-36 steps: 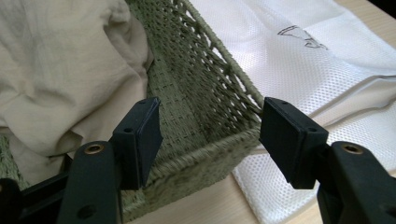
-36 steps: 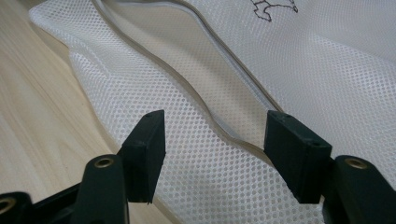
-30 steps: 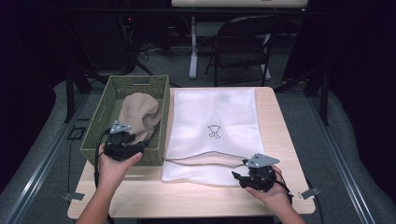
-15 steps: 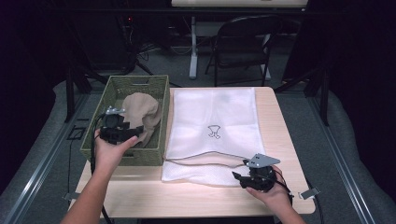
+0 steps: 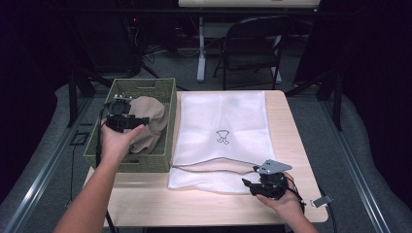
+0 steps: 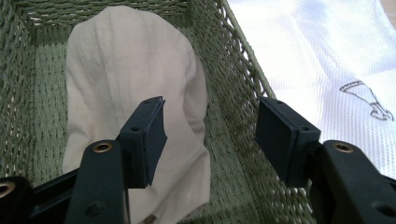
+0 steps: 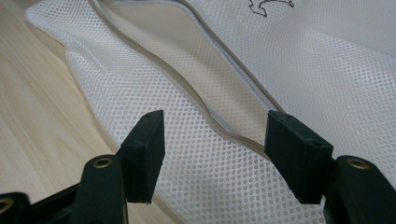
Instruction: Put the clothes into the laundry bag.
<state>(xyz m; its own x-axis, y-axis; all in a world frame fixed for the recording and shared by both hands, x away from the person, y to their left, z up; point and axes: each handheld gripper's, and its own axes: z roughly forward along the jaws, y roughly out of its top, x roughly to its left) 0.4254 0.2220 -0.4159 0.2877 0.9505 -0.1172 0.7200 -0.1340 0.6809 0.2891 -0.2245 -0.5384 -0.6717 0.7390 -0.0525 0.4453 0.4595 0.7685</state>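
Cloth [image 5: 145, 124] lies bunched inside the basket [image 5: 167, 145], left of the mesh bag [image 5: 221, 121]. Left claw [image 6: 210, 135] hovers over it, jaws apart but just closing, nothing between. Right claw [image 7: 215, 154], open, waits at the bag's mouth, likely to lift it for stuffing.

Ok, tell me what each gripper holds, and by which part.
Nothing: the left gripper is open above the beige cloth, the right gripper open over the mesh bag.

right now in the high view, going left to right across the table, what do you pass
left gripper over the green woven basket → beige cloth inside it → white mesh bag → right gripper at the bag's open near edge
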